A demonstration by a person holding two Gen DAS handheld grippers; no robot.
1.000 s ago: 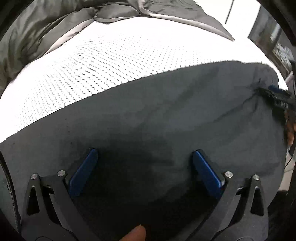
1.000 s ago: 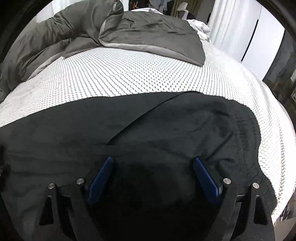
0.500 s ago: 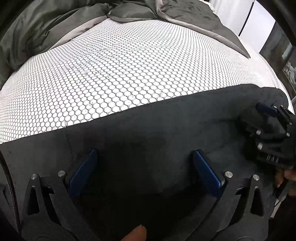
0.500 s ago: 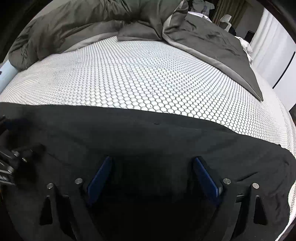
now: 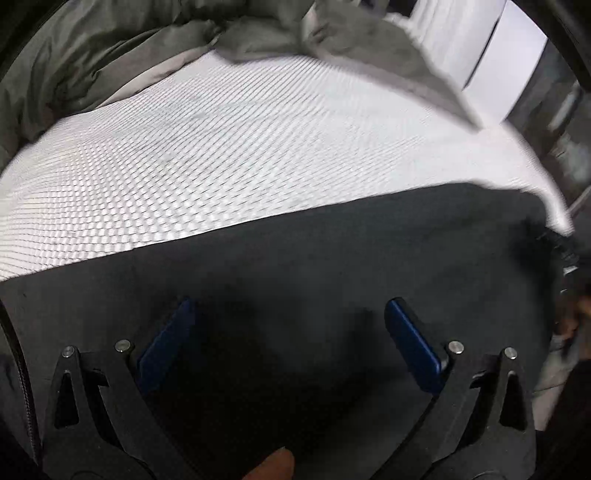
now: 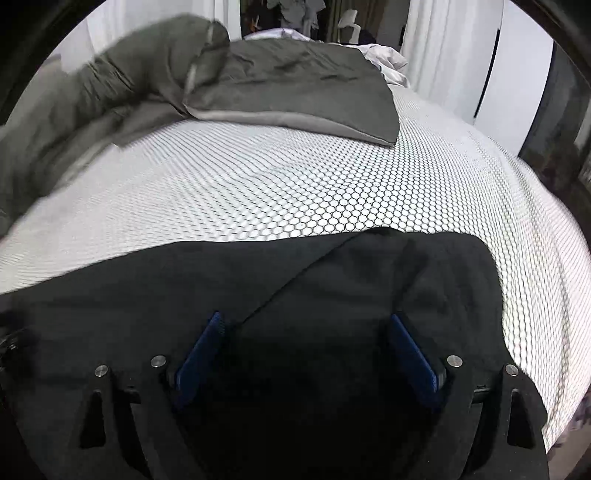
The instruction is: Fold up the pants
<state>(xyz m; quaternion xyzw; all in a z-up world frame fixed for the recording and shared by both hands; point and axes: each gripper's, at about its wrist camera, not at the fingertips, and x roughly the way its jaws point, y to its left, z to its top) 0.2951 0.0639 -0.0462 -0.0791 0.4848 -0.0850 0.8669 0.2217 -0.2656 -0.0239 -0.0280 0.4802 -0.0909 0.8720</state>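
1. Both sets of jaws stand wide with nothing pinched: the left gripper (image 5: pixel 290 321) and right gripper (image 6: pixel 308 334) each hang over dark cloth, blue pads (image 5: pixel 413 345) spread apart on black linkages with silver rivets.
2. Under both lie the pants (image 6: pixel 258 295), black, matte and soft, spread flat along the near edge of the bed (image 6: pixel 295 192).
3. A fingertip (image 5: pixel 275 467) shows at the bottom edge of the left view, between the gripper's arms.
4. Only the right view shows a diagonal edge where one layer of the pants laps over another, and a rounded end near the bed's right side.
5. Only the left view shows a dark, blurred shape at the pants' right end, possibly the other gripper; the smear makes it hard to be sure.
6. Beyond the pants the bed cover is white with a fine black honeycomb print, crisp in the right view, streaked in the left.
7. Farther back a grey duvet (image 6: pixel 295 85) lies rumpled, bunched at left, with a flatter, paler-edged flap at right.
8. At the far end the right view alone shows white curtains (image 6: pixel 439 55), a pale chair (image 6: pixel 349 26) and white bedding (image 6: pixel 384 59).
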